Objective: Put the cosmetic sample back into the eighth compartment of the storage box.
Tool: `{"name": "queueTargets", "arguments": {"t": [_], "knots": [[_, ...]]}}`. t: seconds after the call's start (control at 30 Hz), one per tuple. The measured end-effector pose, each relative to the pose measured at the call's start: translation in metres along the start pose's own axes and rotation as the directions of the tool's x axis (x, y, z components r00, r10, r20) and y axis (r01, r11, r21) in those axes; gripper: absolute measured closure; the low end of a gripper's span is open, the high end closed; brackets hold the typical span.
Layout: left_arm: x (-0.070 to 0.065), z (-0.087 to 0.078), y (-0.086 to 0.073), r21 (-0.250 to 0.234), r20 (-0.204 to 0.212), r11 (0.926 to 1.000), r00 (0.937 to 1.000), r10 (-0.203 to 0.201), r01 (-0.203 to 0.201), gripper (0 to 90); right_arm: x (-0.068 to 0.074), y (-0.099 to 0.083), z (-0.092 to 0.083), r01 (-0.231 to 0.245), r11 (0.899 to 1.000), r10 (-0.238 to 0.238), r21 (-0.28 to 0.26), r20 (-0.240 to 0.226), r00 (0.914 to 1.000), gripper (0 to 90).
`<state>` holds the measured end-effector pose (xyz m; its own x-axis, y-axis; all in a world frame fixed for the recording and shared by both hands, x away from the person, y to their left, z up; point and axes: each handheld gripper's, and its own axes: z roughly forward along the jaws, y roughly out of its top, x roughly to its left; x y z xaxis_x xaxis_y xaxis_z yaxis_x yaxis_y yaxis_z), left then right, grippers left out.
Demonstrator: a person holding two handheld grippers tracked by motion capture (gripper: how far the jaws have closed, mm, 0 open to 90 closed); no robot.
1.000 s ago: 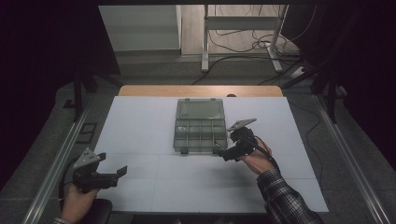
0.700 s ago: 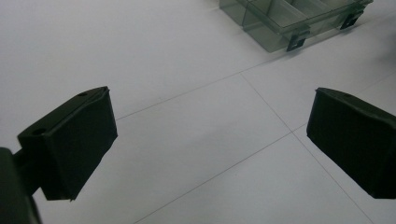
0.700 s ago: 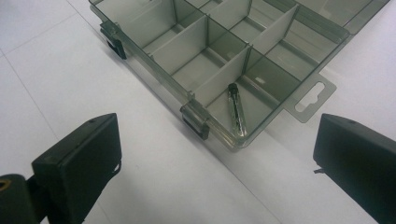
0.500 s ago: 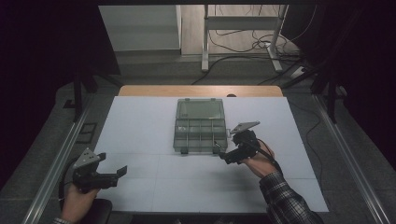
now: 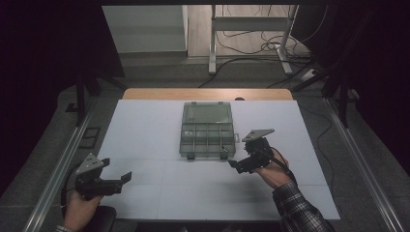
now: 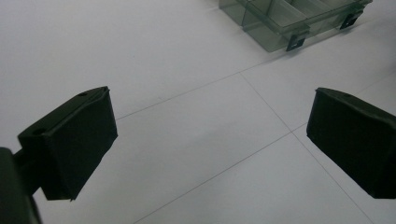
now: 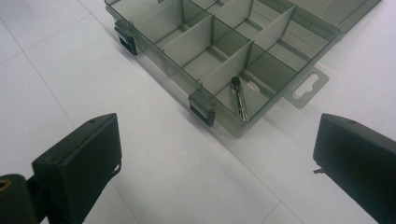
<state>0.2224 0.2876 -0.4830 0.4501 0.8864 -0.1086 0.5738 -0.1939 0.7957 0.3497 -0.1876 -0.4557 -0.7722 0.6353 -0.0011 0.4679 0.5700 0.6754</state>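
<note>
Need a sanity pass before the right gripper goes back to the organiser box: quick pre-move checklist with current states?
1. Organiser box lid open, compartments reachable: ok.
2. Bit lying inside the near corner compartment, not sticking out over a wall: ok.
3. Right gripper jaws wide apart, nothing between them: ok.
4. Right gripper apart from the box, with bare table between the jaws and the front latch: ok.
5. Left gripper open and parked over the table's near left, away from the box: ok.
6. Whether the other compartments hold any parts: they look empty, but the far row is too dim, so cannot tell.
</note>
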Motion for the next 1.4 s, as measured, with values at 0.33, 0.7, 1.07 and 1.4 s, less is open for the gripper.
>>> {"name": "queueTargets", "arguments": {"t": [0.33, 0.7, 1.07, 1.4], "knots": [[0.000, 0.000, 0.000, 0.001, 0.003, 1.0000, 1.0000, 0.000, 0.000, 2.1, -0.001, -0.010, -0.010, -0.011, 1.000, 0.012, -0.020, 0.022, 0.9997, 0.5], [0.001, 0.000, 0.000, -0.002, 0.006, 1.0000, 1.0000, -0.006, 0.007, 2.1, -0.001, -0.022, -0.021, -0.025, 0.999, 0.026, -0.032, 0.035, 0.9990, 0.3], [0.002, 0.000, 0.000, -0.005, 0.011, 0.9999, 0.9999, -0.012, 0.012, 2.0, 0.000, -0.032, -0.029, -0.036, 0.999, 0.037, -0.038, 0.043, 0.9984, 0.4], [0.002, -0.001, 0.000, -0.005, 0.012, 0.9999, 0.9998, -0.015, 0.015, 2.0, -0.001, -0.043, -0.037, -0.039, 0.998, 0.041, -0.039, 0.053, 0.9978, 0.4]]}}
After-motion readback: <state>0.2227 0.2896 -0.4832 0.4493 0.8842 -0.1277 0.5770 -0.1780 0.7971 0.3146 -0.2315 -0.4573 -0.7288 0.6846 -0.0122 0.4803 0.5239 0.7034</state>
